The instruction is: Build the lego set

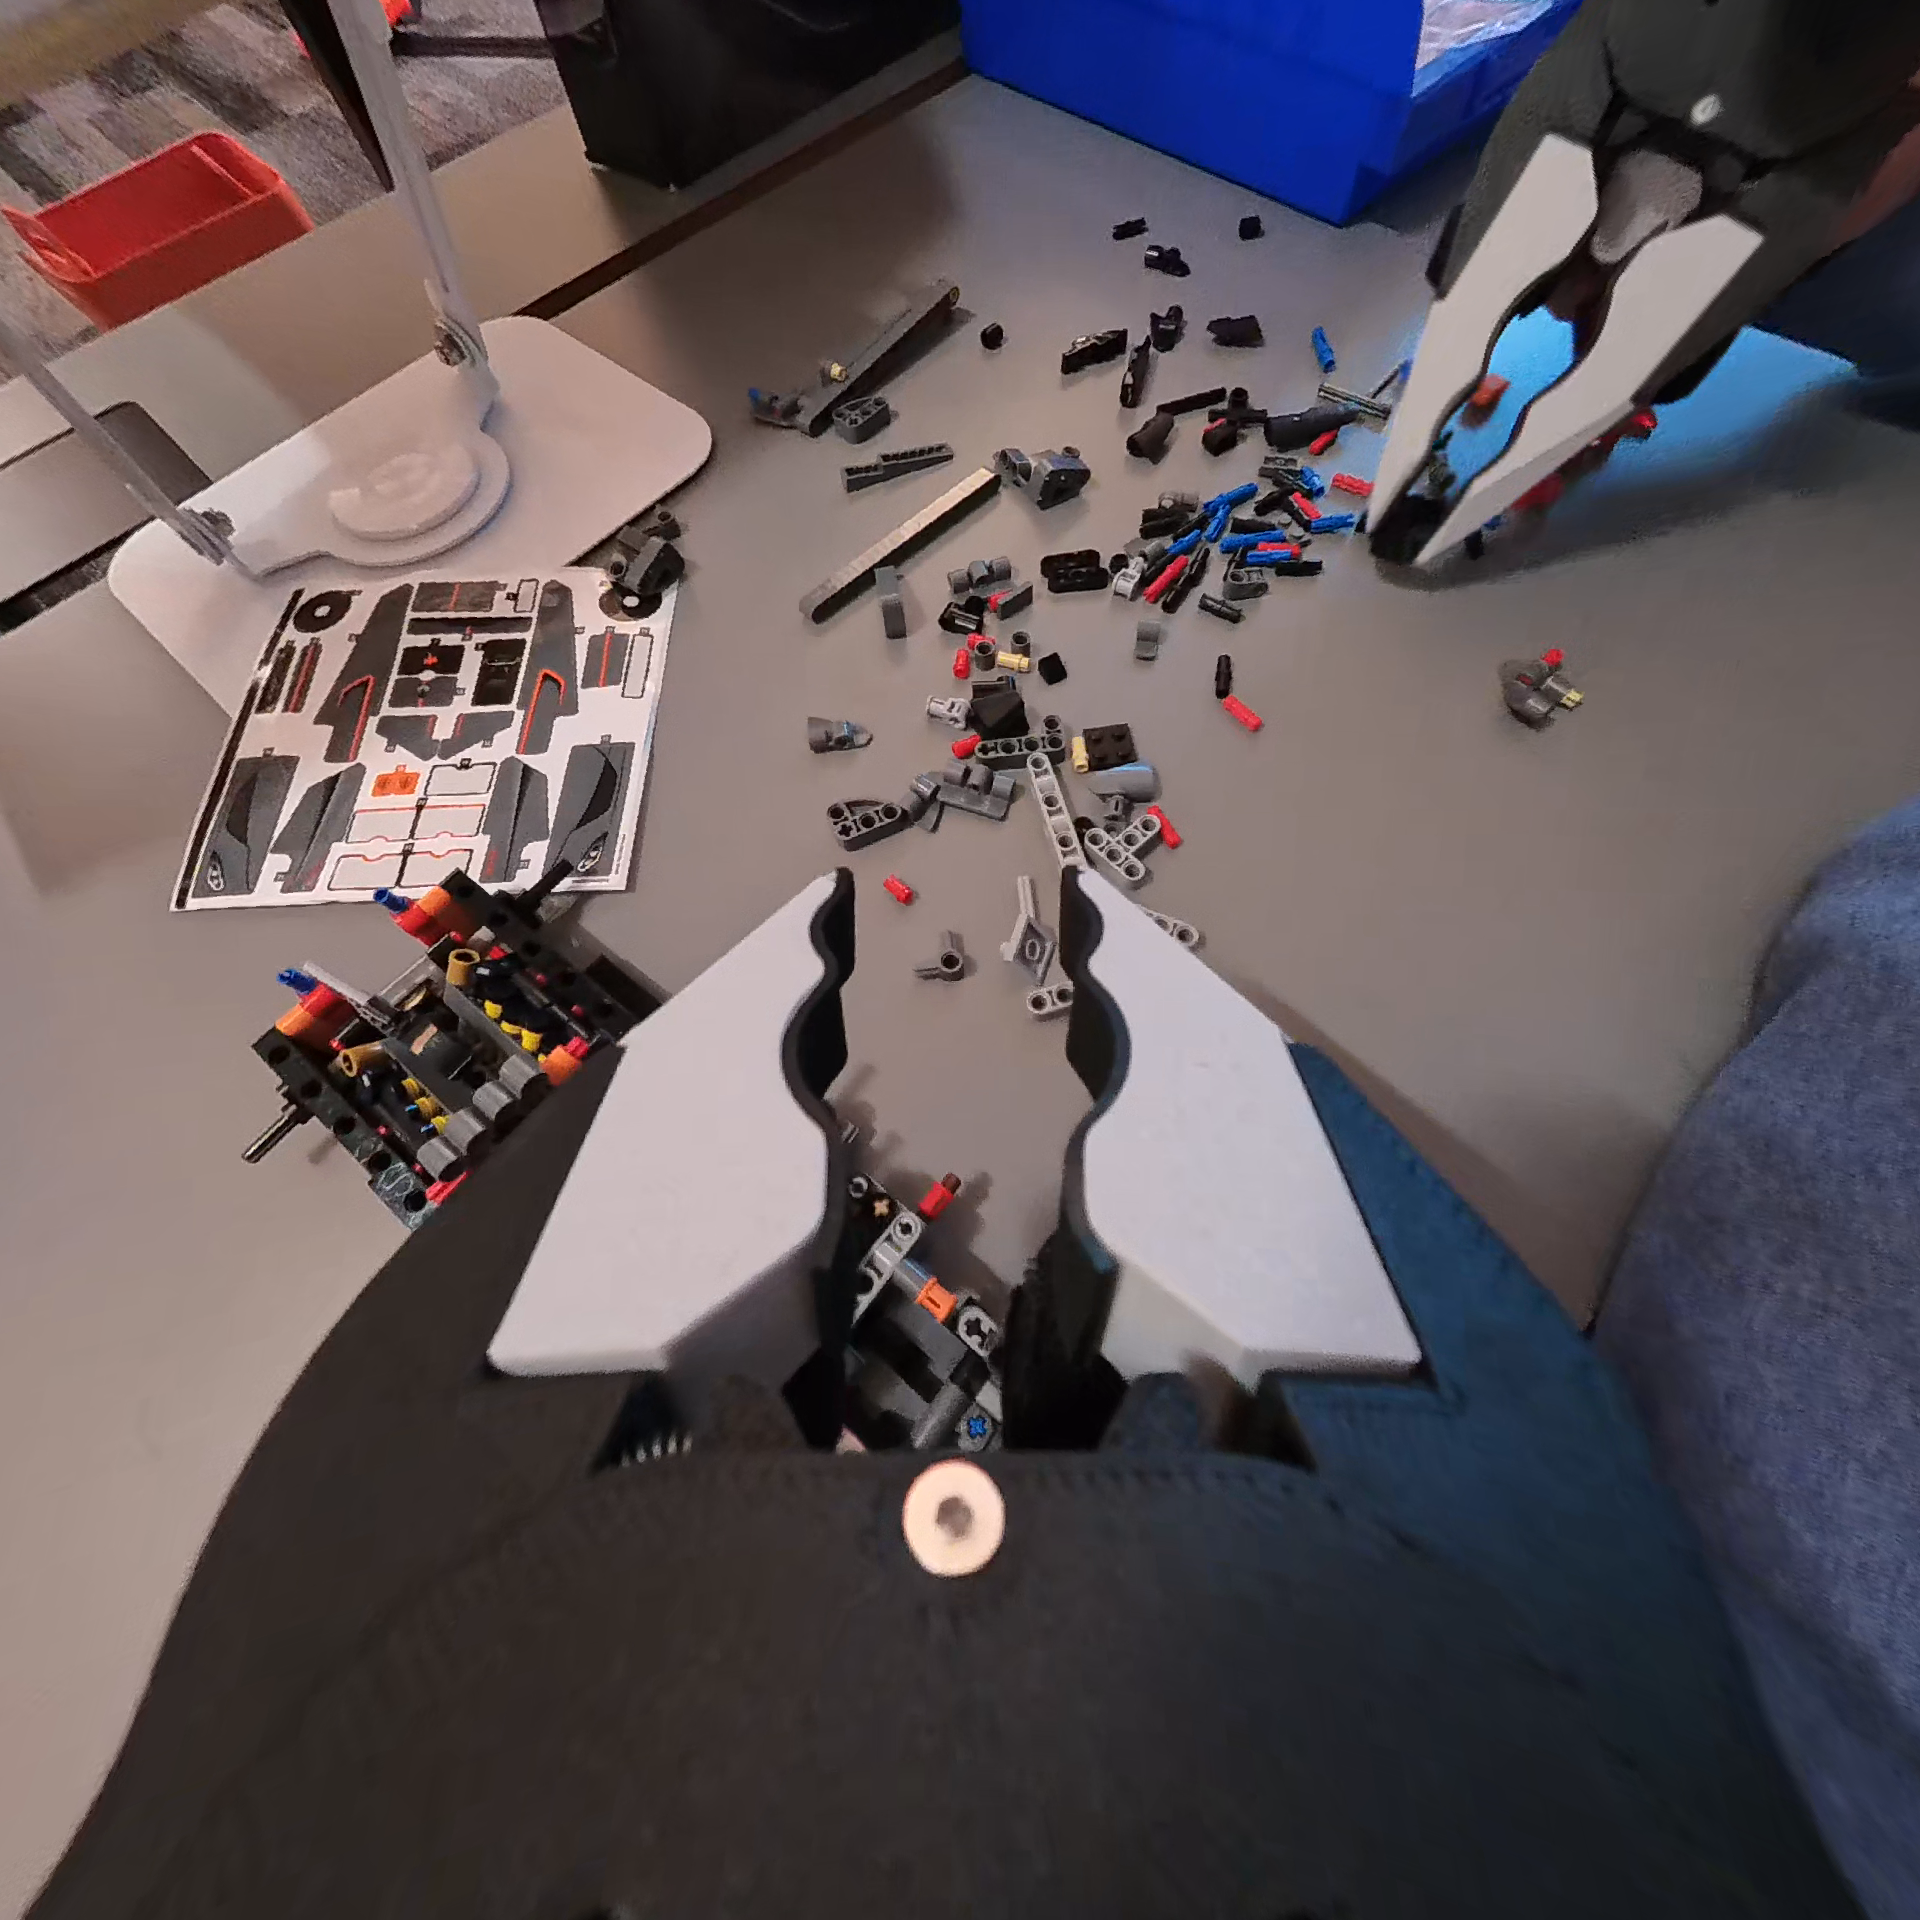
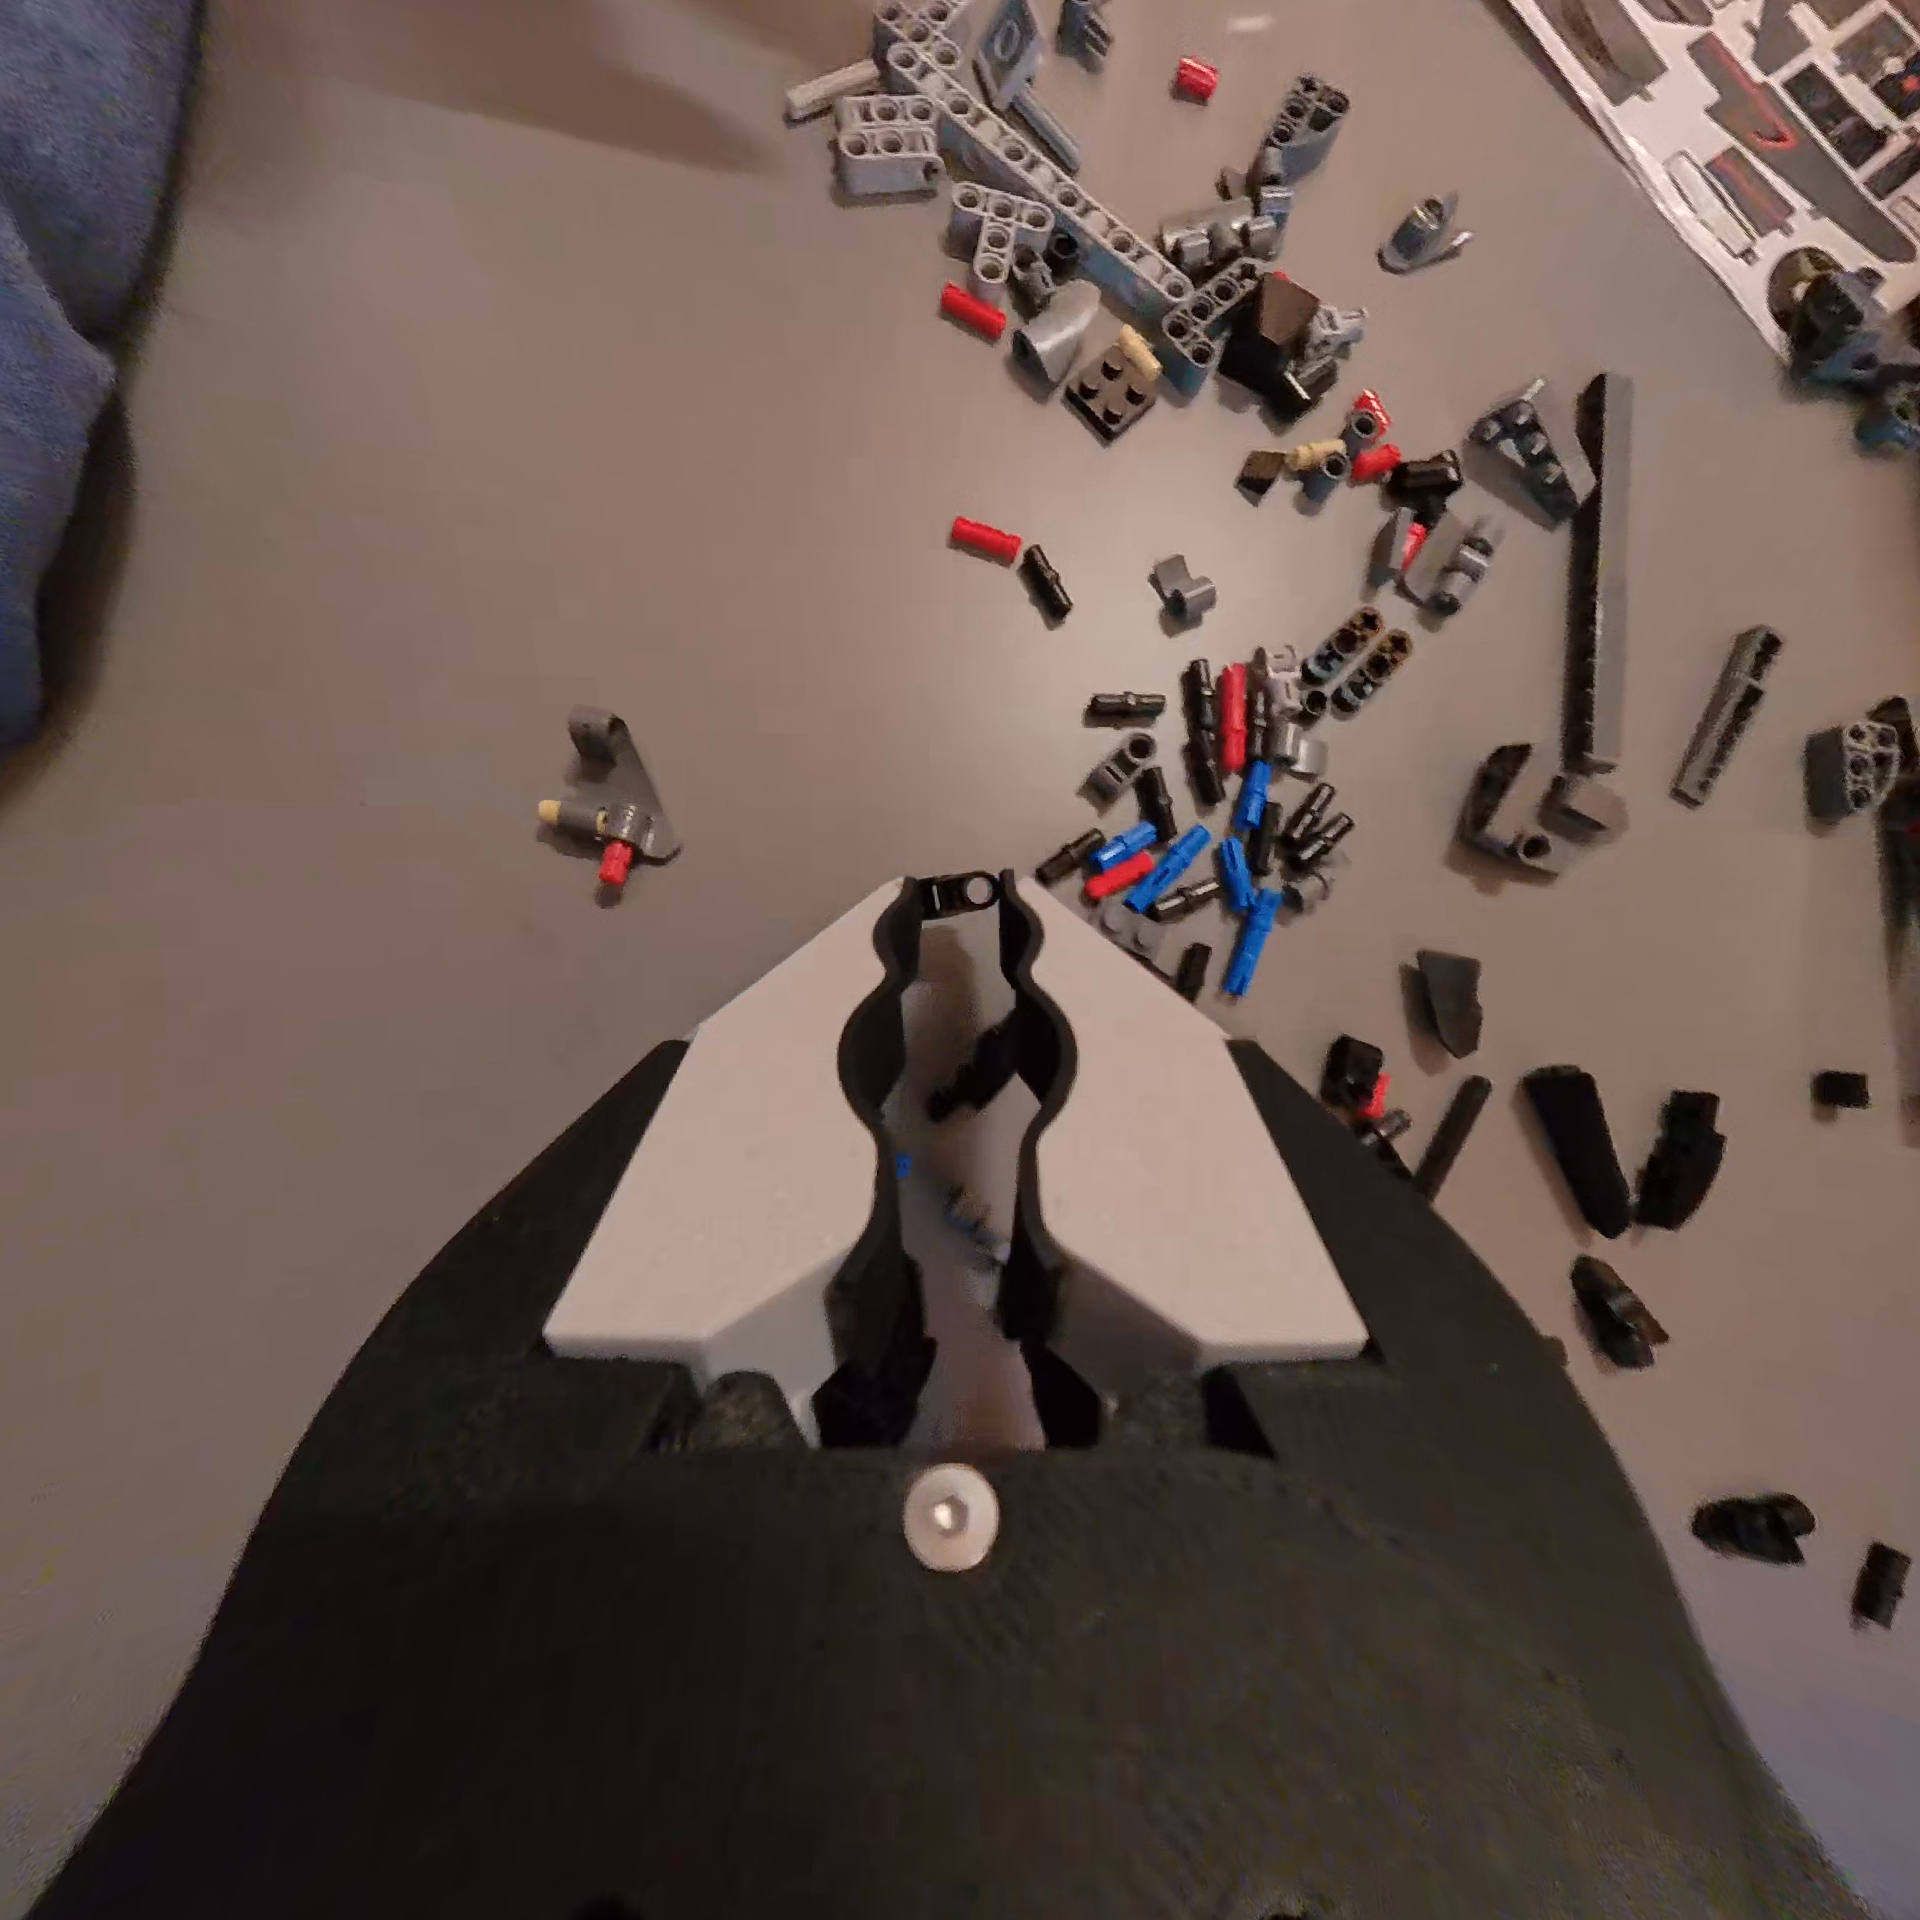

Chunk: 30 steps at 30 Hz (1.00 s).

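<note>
A partly built black and grey lego chassis [image 1: 447, 1049] lies on the grey table [image 1: 1455, 935], running under my left gripper [image 1: 961, 914]. The left gripper is open and hovers over it, and part of the model shows between its fingers. Loose lego pieces [image 1: 1195, 540] are scattered ahead of it. My right gripper [image 2: 961, 891] is shut on a small black connector [image 2: 958, 894] at its tips, just left of a cluster of blue, black and red pins [image 2: 1226, 810]. The right gripper also shows in the left wrist view [image 1: 1423, 540], tips down at the table.
A sticker sheet [image 1: 426, 738] lies left of the pieces and shows in the right wrist view [image 2: 1766, 125]. A white stand base [image 1: 416, 457], a red bin [image 1: 156, 218] and a blue bin [image 1: 1247, 94] stand behind. A small grey sub-assembly [image 2: 613, 800] lies apart. A person's blue clothing [image 1: 1766, 1143] is at right. There is about 25 cm between the tips of the two grippers.
</note>
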Each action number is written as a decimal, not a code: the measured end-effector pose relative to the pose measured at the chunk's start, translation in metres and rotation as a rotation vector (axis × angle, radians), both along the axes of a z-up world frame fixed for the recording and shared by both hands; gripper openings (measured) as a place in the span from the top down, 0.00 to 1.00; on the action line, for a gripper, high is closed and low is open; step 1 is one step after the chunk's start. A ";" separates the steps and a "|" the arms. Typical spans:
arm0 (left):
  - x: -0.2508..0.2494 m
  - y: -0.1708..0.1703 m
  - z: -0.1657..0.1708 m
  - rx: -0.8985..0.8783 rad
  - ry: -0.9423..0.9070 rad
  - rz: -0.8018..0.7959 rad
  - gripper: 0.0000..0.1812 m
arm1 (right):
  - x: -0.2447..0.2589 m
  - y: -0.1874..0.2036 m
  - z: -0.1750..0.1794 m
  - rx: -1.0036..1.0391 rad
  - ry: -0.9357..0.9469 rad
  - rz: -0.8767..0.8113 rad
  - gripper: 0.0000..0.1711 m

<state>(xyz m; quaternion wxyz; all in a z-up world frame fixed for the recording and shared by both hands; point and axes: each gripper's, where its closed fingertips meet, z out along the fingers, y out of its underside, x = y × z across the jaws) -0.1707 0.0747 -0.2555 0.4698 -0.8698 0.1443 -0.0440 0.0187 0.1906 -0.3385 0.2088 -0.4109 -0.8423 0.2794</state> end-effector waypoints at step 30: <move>-0.022 -0.013 -0.002 0.003 -0.022 0.056 0.79 | -0.116 0.026 0.019 0.121 0.016 0.012 0.88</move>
